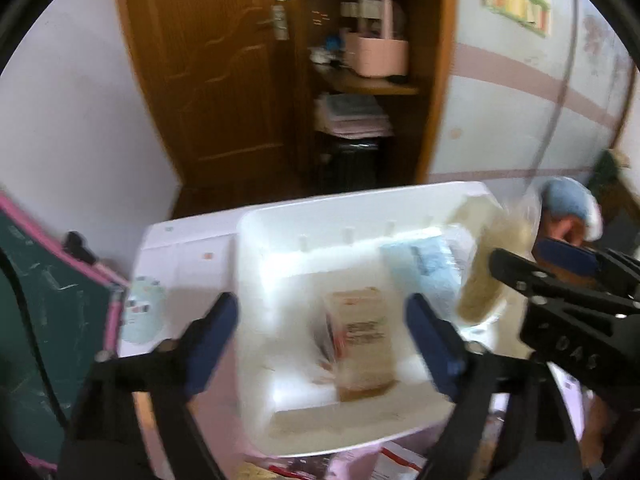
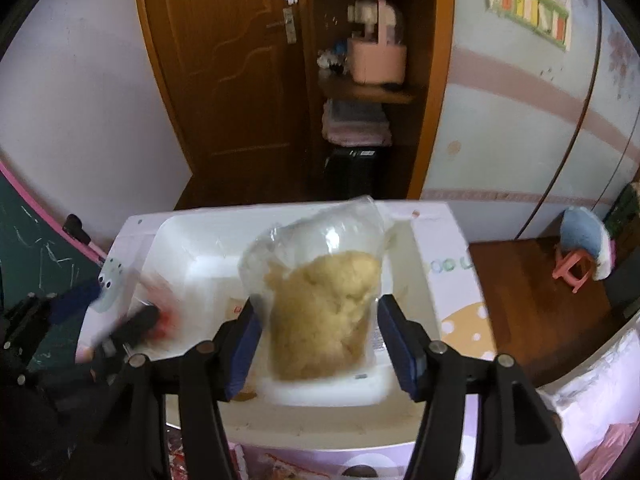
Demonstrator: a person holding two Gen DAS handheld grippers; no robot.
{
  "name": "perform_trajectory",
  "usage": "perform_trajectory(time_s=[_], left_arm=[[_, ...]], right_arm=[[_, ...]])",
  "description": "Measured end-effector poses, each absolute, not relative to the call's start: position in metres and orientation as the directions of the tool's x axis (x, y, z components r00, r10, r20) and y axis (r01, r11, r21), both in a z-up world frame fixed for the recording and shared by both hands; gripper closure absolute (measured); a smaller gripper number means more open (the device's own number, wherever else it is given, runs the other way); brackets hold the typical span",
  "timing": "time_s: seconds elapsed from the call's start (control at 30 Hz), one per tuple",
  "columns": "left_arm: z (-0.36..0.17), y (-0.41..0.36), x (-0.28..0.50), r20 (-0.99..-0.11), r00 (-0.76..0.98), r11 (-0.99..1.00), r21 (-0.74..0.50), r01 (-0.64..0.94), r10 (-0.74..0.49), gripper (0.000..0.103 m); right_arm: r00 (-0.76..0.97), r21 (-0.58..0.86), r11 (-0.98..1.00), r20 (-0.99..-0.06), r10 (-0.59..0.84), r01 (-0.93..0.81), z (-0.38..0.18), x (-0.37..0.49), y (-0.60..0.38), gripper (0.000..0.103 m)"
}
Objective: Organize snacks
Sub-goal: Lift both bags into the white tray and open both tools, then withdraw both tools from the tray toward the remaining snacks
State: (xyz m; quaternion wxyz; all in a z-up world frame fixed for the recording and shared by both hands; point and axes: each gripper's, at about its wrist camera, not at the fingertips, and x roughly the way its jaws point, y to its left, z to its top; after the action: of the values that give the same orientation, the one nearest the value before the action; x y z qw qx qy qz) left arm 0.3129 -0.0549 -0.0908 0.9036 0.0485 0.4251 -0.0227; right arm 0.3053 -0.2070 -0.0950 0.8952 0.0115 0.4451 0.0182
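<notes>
The right gripper (image 2: 316, 344) is pinching a clear bag of pale yellow snacks (image 2: 324, 312) between its two blue pads, holding it by the lower part so the airy top of the bag is billowing up and away from the camera. It is pointing steeply downward and hanging over the white bin (image 2: 188, 248), which is sitting on a white table (image 2: 448, 276).

The left gripper (image 1: 320, 344) is standing with its jaws spread wide and nothing between the pads. It is also tilting steeply down over the same bin, directly above a tan snack packet (image 1: 362, 340) that is lying inside on the floor of the bin. A light blue packet (image 1: 420, 268) is leaning in the far right part of the bin, just beside where the yellow bag is coming in.

The main risk, as I judge it, is the slippery bag sliding out of the pinch, since only the film and loose contents are being squeezed. The two grippers are also working close together over one bin, so they could knock each other or tip the blue packet. The puffed bag could catch on the bin's rim and fall onto the table instead.
</notes>
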Motion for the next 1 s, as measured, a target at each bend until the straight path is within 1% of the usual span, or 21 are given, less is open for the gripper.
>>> perform_trajectory(time_s=[0.03,0.13,0.17,0.23,0.3,0.47,0.6,0.7,0.9,1.0], left_arm=[[-0.092,-0.055,0.313,-0.771,0.637,0.994,0.07,0.086,-0.001,0.007],[-0.094,-0.054,0.31,-0.774,0.633,0.993,0.067,0.1,-0.011,0.007],[-0.093,-0.054,0.307,-0.769,0.639,0.992,0.073,0.102,-0.009,0.007],[-0.091,-0.056,0.303,-0.762,0.648,0.991,0.084,0.103,-0.003,0.007],[-0.088,-0.057,0.297,-0.753,0.658,0.991,0.083,0.106,-0.007,0.007],[-0.075,-0.053,0.279,-0.725,0.688,0.996,0.032,0.084,-0.035,0.007],[-0.065,-0.056,0.262,-0.705,0.709,0.995,0.055,0.088,-0.024,0.007],[-0.059,-0.061,0.249,-0.697,0.717,0.99,0.077,0.117,-0.031,0.007],[-0.048,-0.062,0.229,-0.705,0.707,0.992,0.05,0.117,-0.048,0.007],[-0.041,-0.063,0.213,-0.696,0.717,0.991,0.061,0.121,-0.044,0.007]], right_arm=[[0.598,0.064,0.998,-0.799,0.061,-0.016,-0.097,0.307,-0.21,0.043],[0.598,0.11,0.994,-0.795,0.096,-0.013,-0.097,0.306,-0.213,0.034],[0.604,0.112,0.994,-0.791,0.1,-0.017,-0.095,0.305,-0.213,0.031],[0.618,0.098,0.995,-0.781,0.089,-0.02,-0.091,0.299,-0.21,0.029],[0.625,0.087,0.996,-0.776,0.081,-0.022,-0.087,0.296,-0.208,0.029],[0.641,0.057,0.998,-0.766,0.056,-0.019,-0.074,0.286,-0.204,0.029],[0.648,0.06,0.998,-0.759,0.058,-0.02,-0.064,0.274,-0.203,0.028],[0.654,0.073,0.997,-0.753,0.076,-0.032,-0.056,0.264,-0.202,0.025],[0.67,0.055,0.997,-0.738,0.075,-0.051,-0.041,0.241,-0.194,0.024],[0.681,0.048,0.997,-0.729,0.076,-0.059,-0.032,0.226,-0.192,0.024]])
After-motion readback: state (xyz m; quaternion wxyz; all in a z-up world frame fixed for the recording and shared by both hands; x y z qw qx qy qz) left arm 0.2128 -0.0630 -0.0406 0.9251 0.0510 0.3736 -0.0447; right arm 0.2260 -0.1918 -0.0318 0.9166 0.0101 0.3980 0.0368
